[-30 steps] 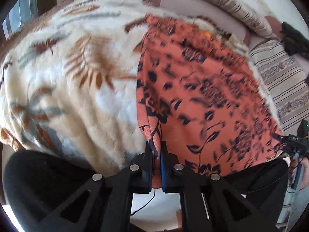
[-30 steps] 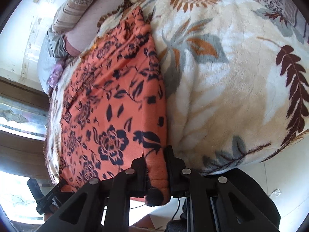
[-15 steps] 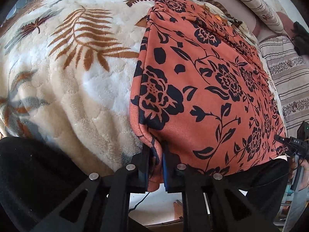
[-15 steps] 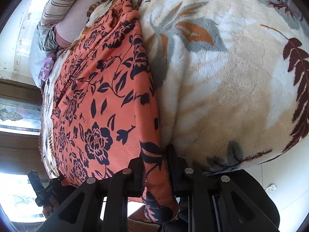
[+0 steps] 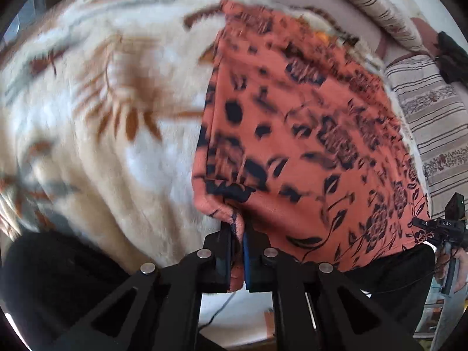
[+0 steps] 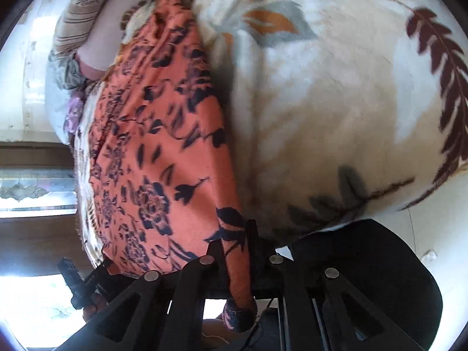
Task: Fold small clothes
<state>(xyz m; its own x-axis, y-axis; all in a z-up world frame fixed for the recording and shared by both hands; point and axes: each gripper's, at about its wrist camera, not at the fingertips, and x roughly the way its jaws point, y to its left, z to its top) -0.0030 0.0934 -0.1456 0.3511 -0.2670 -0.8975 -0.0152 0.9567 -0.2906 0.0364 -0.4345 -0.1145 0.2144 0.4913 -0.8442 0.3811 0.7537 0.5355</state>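
An orange garment with a dark floral print (image 5: 307, 134) lies spread on a cream fleece blanket (image 5: 96, 134). My left gripper (image 5: 238, 234) is shut on the garment's near left corner, which bunches between the fingers. In the right wrist view the same garment (image 6: 152, 146) stretches away to the left over the blanket (image 6: 336, 102). My right gripper (image 6: 237, 234) is shut on its near right corner, with a fabric tail hanging below the fingers. The right gripper also shows at the left wrist view's right edge (image 5: 438, 228). Both views are motion-blurred.
Striped cushions (image 5: 433, 128) lie along the far right of the bed, with more bedding at the head (image 6: 76, 8). A window frame (image 6: 32, 181) is at left in the right wrist view. Pale floor and a cable (image 5: 222, 310) show below the bed edge.
Both grippers keep their hold on the corners. The garment has been pulled back from its stretched, lifted position half a second ago; the left corner now bunches more and the views are blurred.
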